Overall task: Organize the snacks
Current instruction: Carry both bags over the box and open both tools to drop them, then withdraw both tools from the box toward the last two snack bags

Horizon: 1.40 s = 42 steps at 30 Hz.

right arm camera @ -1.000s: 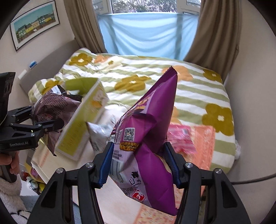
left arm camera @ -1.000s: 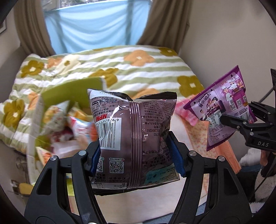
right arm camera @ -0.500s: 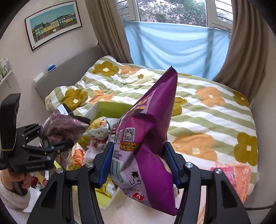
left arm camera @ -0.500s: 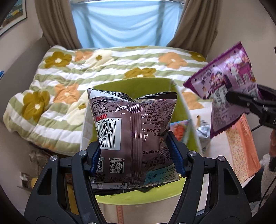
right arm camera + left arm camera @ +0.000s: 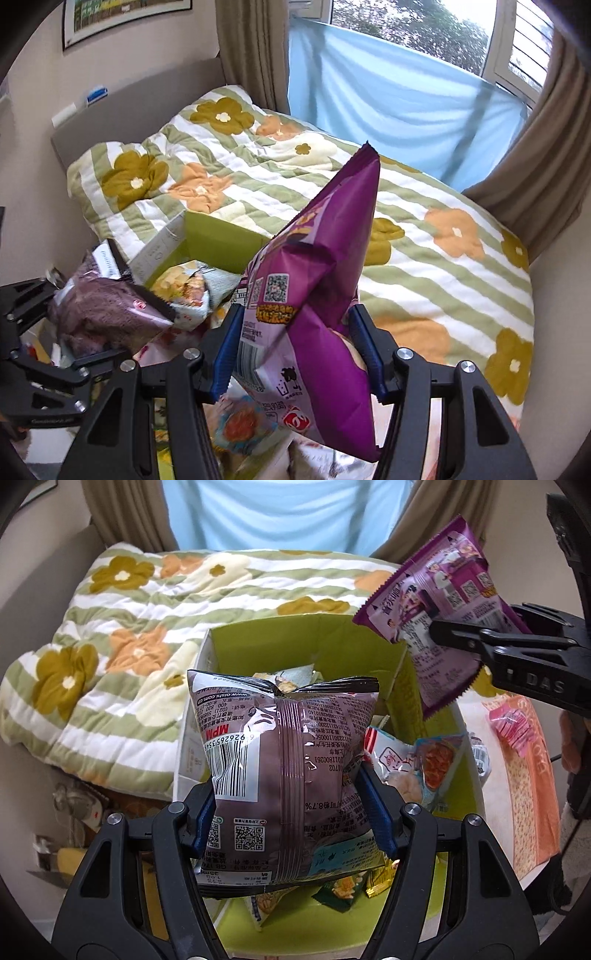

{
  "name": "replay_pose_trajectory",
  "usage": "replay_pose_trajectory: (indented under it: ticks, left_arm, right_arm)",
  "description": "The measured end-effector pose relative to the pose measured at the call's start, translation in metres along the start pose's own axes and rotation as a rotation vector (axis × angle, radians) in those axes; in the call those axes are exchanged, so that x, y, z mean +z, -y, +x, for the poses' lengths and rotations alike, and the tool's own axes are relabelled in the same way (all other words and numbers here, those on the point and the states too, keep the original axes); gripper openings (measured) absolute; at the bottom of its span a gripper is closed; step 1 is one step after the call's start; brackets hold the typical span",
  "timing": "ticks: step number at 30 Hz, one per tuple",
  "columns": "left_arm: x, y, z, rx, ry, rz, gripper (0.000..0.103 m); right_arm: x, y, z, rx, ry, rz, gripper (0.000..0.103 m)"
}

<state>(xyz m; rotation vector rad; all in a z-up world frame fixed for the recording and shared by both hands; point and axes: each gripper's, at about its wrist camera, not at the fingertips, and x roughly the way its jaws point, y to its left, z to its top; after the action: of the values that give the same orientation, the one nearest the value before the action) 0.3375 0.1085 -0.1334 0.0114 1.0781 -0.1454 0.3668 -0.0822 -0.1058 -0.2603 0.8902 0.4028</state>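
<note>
Since the earlier frame both wrist views have swung onto the green box [image 5: 400, 672]: it now sits squarely under the left gripper [image 5: 291, 812], where before it was off to the side.

Left gripper: fingers [image 5: 375, 812] clamped on the brown snack bag [image 5: 284, 771], held upright over the box interior, above loose packets [image 5: 417, 771].

Right gripper [image 5: 297, 350]: fingers clamped on the purple snack bag [image 5: 325, 295], tilted, near the box's right wall and higher than the brown bag.

Box stands by the bed [image 5: 122, 657]; a pink packet [image 5: 511, 723] lies outside it on the tabletop [image 5: 532, 797].

Step in hand, as judged: drop both bags in.

- Lower the brown bag until it is close over the pile, then open.
- Bring the purple bag inward past the wall first; released here it may catch the rim.
- Release one at a time so the bags do not collide.
</note>
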Motion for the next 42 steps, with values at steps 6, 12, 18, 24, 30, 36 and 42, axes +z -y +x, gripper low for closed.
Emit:
replay_pose_trajectory:
  ticks: [6,12,18,24,30,36,42]
  left_arm:
    - [0.0,-0.007,0.019,0.012,-0.035,-0.039,0.064]
    - [-0.007,-0.007,0.03,0.013,-0.064,-0.052,0.064]
    - [-0.008,-0.005,0.025,0.017,-0.039,-0.034,0.076]
    - [-0.017,-0.007,0.012,0.068,-0.022,-0.037,0.103]
    - [-0.03,-0.011,-0.009,0.068,-0.003,-0.049,0.103]
    - [-0.036,-0.003,-0.043,0.061,0.062,-0.022,0.103]
    - [-0.04,0.009,-0.072,-0.004,0.107,0.002,0.103]
  right_arm:
    - [0.008,-0.005,0.029,-0.004,0.007,-0.072,0.09]
    - [-0.005,0.005,0.028,0.06,0.022,0.009,0.094]
    - [-0.013,0.013,0.017,0.092,0.034,0.084,0.094]
    - [-0.025,0.018,0.005,0.133,0.045,0.157,0.095]
    - [-0.04,0.015,-0.016,0.119,0.062,0.192,0.096]
    - [-0.05,0.01,-0.052,0.106,0.105,0.221,0.096]
    - [-0.069,0.012,-0.09,0.07,0.134,0.27,0.096]
